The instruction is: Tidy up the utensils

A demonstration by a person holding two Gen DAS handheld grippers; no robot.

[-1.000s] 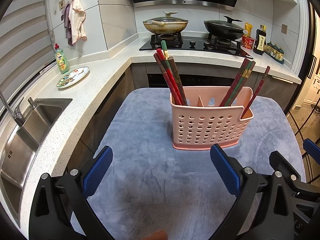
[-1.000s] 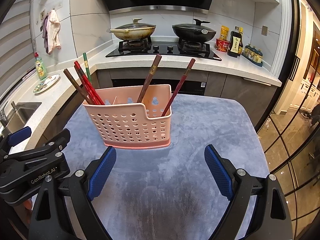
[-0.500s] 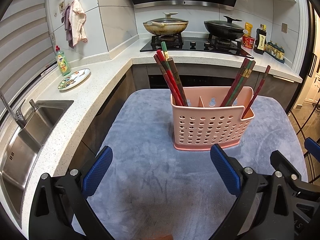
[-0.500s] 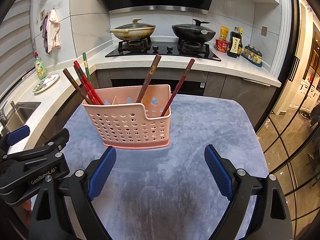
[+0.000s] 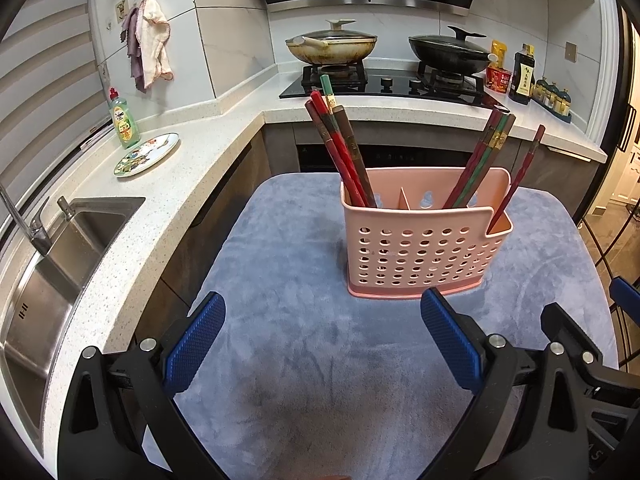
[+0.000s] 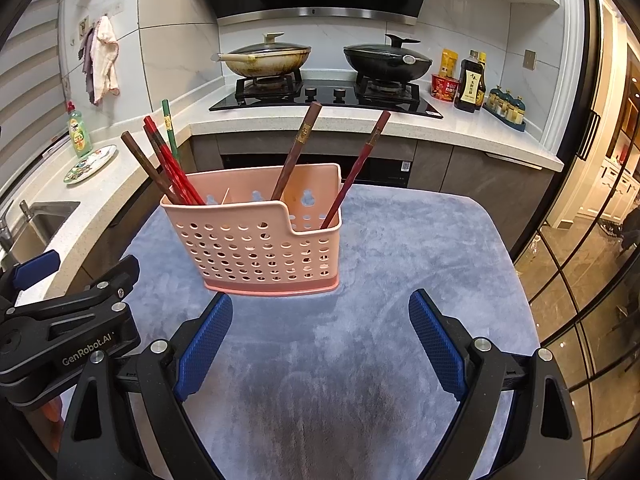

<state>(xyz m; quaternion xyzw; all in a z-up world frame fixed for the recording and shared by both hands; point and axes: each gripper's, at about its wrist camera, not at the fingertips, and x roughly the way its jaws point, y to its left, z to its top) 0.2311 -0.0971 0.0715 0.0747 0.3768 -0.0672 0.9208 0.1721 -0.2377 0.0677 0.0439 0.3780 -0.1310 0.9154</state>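
Chopsticks [image 5: 344,148] stand tips-down in the pink holder [image 5: 424,248], tops leaning outward; both tongs [image 5: 322,330] [image 6: 320,330] spread, empty.

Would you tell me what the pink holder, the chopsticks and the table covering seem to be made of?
Pink holder: moulded matte plastic, with punched holes. Chopsticks: probably lacquered wood, given the glossy sheen and gold bands. Table covering: plush blue-grey fabric whose nap shows brush marks.
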